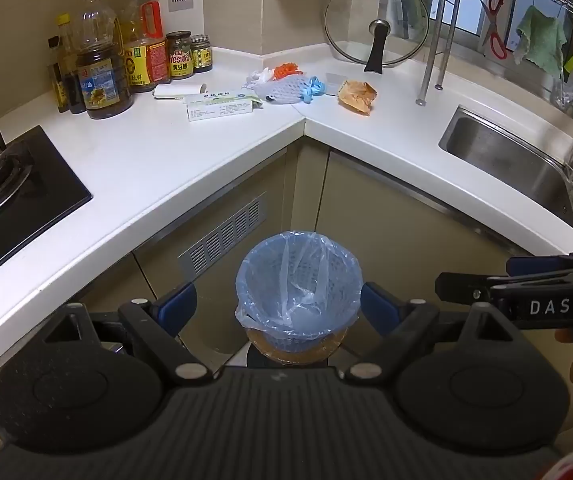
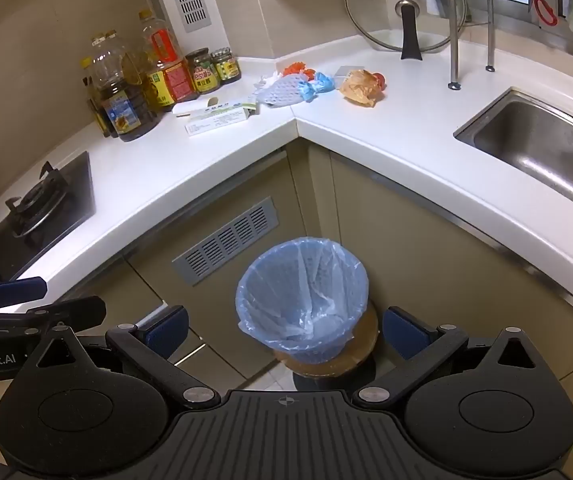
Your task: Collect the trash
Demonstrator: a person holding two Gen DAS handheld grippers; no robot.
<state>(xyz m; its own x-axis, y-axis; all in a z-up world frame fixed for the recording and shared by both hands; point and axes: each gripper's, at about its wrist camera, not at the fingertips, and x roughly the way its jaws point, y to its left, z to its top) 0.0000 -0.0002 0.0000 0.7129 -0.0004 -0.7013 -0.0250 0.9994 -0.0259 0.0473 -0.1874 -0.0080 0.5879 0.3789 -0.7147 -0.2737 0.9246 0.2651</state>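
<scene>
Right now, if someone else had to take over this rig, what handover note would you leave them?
Left gripper: jaws open, nothing held, above the bin.
Right gripper: jaws open, nothing held, alongside the left.
Bin: on the floor in the cabinet corner, blue liner fitted, looks empty.
Trash, all on the countertop corner: white-green carton, foam net, blue wrapper, orange scrap, white plastic, crumpled brown wrapper.
Done: nothing binned yet.
Left: pick up each piece and drop it in the bin. Leave the oil bottles and jars alone.
</scene>
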